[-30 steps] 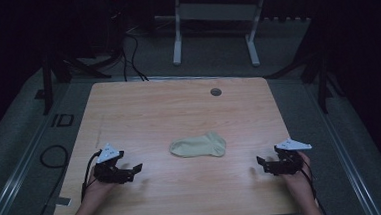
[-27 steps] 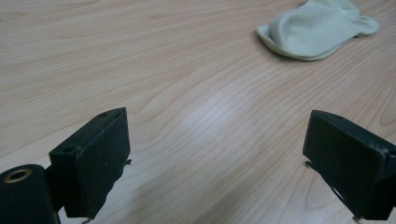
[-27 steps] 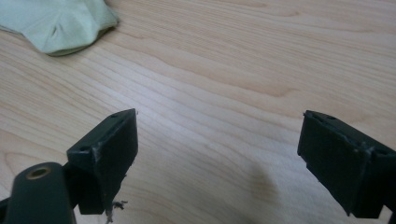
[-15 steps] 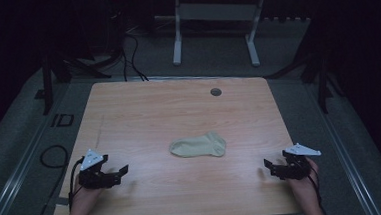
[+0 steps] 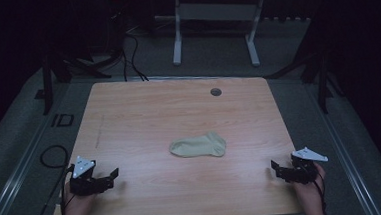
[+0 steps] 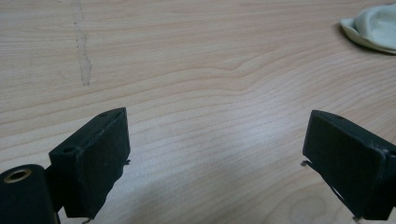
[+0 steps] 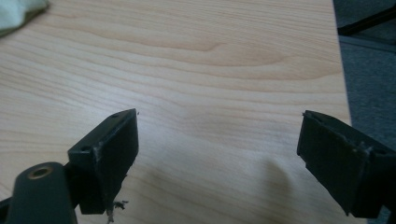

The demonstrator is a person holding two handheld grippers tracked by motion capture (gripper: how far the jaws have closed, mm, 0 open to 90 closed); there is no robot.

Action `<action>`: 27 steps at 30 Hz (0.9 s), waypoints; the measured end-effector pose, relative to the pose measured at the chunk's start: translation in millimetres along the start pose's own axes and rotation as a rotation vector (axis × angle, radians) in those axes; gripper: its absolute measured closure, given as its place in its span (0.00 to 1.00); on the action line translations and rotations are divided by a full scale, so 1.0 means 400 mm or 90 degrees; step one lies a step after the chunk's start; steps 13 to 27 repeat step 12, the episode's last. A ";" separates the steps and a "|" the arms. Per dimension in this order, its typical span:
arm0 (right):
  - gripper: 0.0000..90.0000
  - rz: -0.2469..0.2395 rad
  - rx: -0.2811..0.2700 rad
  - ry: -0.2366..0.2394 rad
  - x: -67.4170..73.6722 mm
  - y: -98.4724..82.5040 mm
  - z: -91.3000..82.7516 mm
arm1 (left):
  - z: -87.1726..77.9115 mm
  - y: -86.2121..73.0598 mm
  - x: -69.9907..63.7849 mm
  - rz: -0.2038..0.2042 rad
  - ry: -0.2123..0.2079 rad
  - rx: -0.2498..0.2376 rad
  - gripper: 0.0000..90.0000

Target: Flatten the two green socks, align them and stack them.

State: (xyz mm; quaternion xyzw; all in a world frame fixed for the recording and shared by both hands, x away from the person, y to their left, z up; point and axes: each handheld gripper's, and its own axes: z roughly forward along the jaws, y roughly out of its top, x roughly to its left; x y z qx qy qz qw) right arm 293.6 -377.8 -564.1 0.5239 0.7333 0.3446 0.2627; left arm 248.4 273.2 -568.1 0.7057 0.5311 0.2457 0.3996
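The sock [image 5: 198, 146] lies flat near the middle of the bench [image 5: 143, 110], toe end towards your left gripper [image 5: 113, 172] and cuff end towards your right gripper [image 5: 274, 167], with both grippers well apart from it at the near corners. Neither has anything in it: the fingers [image 6: 95, 161] on the left stand spread wide over bare wood, and the right gripper's fingers [image 7: 108, 154] are just as far apart.

To start well, I would bring each gripper in low and level towards its own end of the sock, keeping the fingers released until one thin edge of cloth sits between them. Pinch only the fabric, not the wood beneath.

Your hands sit low near the bench's front edge, forearms coming straight in, each gripper angled inwards towards the sock.
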 end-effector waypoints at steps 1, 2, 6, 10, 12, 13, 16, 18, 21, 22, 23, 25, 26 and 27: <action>0.14 0.001 0.000 -0.001 0.000 -0.001 -0.002 | -0.004 -0.002 -0.001 0.000 0.004 -0.001 0.08; 0.14 0.002 0.000 -0.005 0.000 -0.002 -0.003 | -0.008 -0.005 -0.003 0.002 0.007 -0.003 0.08; 0.14 0.001 -0.007 -0.009 -0.002 0.000 -0.004 | -0.011 -0.014 0.001 -0.006 0.017 -0.009 0.08; 0.14 0.008 -0.011 -0.014 -0.006 0.001 -0.003 | -0.009 -0.015 0.001 -0.007 0.015 -0.013 0.08; 0.14 0.010 -0.011 -0.013 -0.008 0.001 -0.002 | -0.007 -0.015 -0.001 -0.003 0.016 -0.008 0.08; 0.14 0.010 -0.011 -0.013 -0.008 0.001 -0.002 | -0.007 -0.015 -0.001 -0.003 0.016 -0.008 0.08; 0.14 0.010 -0.011 -0.013 -0.008 0.001 -0.002 | -0.007 -0.015 -0.001 -0.003 0.016 -0.008 0.08; 0.14 0.010 -0.011 -0.013 -0.008 0.001 -0.002 | -0.007 -0.015 -0.001 -0.003 0.016 -0.008 0.08; 0.14 0.010 -0.011 -0.013 -0.008 0.001 -0.002 | -0.007 -0.015 -0.001 -0.003 0.016 -0.008 0.08; 0.14 0.010 -0.011 -0.013 -0.008 0.001 -0.002 | -0.007 -0.015 -0.001 -0.003 0.016 -0.008 0.08; 0.14 0.010 -0.011 -0.013 -0.008 0.001 -0.002 | -0.007 -0.015 -0.001 -0.003 0.016 -0.008 0.08; 0.14 0.010 -0.011 -0.013 -0.008 0.001 -0.002 | -0.007 -0.015 -0.001 -0.003 0.016 -0.008 0.08; 0.14 0.010 -0.011 -0.013 -0.008 0.001 -0.002 | -0.007 -0.015 -0.001 -0.003 0.016 -0.008 0.08; 0.14 0.010 -0.011 -0.013 -0.008 0.001 -0.002 | -0.007 -0.015 -0.001 -0.003 0.016 -0.008 0.08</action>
